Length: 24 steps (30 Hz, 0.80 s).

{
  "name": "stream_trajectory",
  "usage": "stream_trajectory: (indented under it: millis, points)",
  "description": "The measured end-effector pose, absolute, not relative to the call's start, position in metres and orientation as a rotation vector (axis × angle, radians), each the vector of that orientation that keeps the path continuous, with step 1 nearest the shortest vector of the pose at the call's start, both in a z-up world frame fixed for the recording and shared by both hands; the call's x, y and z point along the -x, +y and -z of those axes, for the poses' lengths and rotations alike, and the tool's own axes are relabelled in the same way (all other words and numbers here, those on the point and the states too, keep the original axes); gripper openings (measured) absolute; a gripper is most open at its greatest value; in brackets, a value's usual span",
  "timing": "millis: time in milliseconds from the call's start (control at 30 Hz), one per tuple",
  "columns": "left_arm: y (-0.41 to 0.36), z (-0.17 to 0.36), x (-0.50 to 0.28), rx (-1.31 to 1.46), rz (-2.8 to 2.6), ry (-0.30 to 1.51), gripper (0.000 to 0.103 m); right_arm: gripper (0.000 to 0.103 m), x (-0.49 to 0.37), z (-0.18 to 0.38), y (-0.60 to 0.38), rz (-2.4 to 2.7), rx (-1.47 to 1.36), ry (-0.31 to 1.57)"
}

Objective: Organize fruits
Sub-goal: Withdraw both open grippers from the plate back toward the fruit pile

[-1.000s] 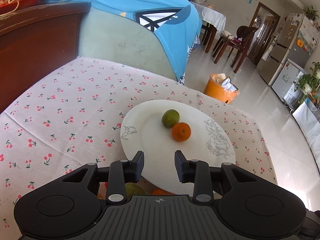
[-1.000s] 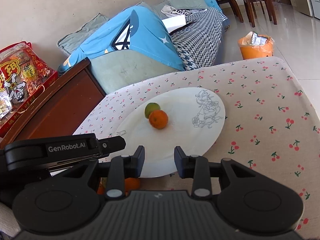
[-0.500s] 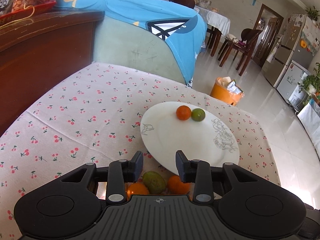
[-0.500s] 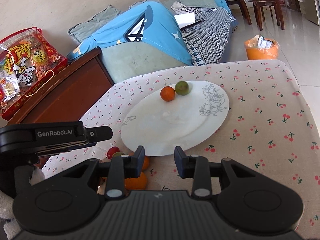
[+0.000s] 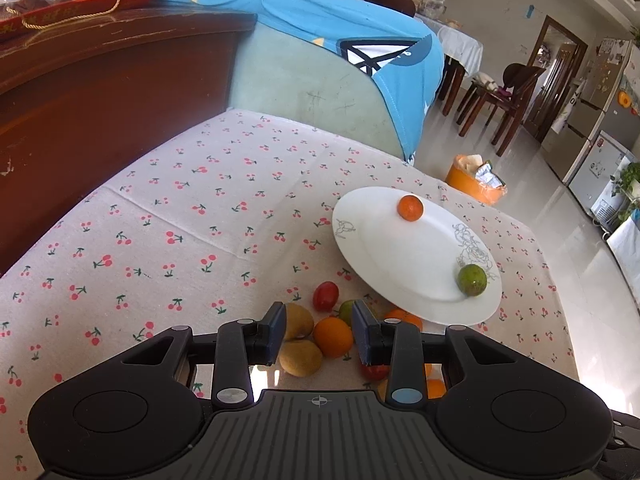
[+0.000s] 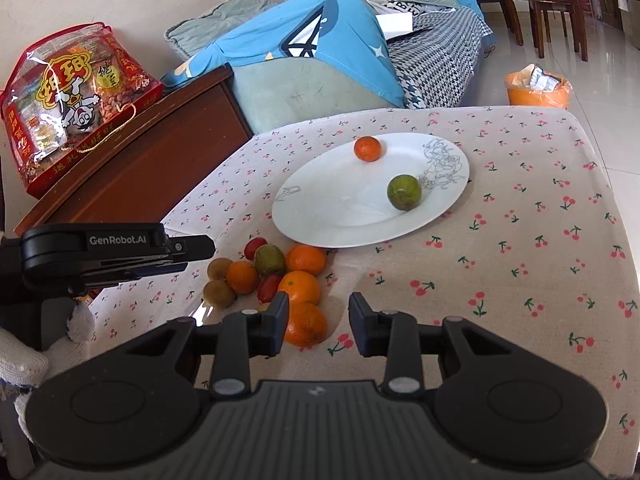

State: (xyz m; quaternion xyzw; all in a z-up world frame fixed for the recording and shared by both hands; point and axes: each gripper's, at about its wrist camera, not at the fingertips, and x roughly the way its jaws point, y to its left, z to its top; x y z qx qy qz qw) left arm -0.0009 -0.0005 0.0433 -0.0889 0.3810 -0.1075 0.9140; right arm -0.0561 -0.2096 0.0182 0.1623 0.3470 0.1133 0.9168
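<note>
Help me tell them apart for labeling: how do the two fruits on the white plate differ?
The orange fruit is bright orange and sits near the plate's far rim; the green fruit is mottled green, looks larger in the right wrist view, and lies beside the plate's line-drawn flower. Both are round, apart from each other, and untouched by either gripper.

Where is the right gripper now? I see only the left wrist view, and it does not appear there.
Observer: The right gripper is open, low over the near end of the fruit pile. A large orange lies partly behind one of its fingers.
Operator: How many oranges lie off the white plate? My own fingers hide some.
Observer: Four, counting that large one, all on the cloth near the plate's rim.
</note>
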Motion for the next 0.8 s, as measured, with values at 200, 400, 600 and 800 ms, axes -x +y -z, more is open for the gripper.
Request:
stream_trajectory:
  millis: [200, 400, 600, 800]
  points:
    - [0.006, -0.033, 0.011, 0.153, 0.209, 0.803, 0.034, 0.035, 0.065, -0.014, -0.2, -0.253, -0.31, 0.737]
    - [0.004, -0.026, 0.015, 0.11, 0.219, 0.815, 0.034, 0.035, 0.065, -0.01, -0.195, -0.26, -0.293, 0.749]
    - [0.001, -0.015, 0.012, 0.081, 0.218, 0.831, 0.034, 0.036, 0.063, -0.004, -0.193, -0.249, -0.287, 0.762]
    - [-0.006, -0.009, 0.011, 0.059, 0.242, 0.826, 0.034, 0.041, 0.061, -0.001, -0.191, -0.252, -0.273, 0.761]
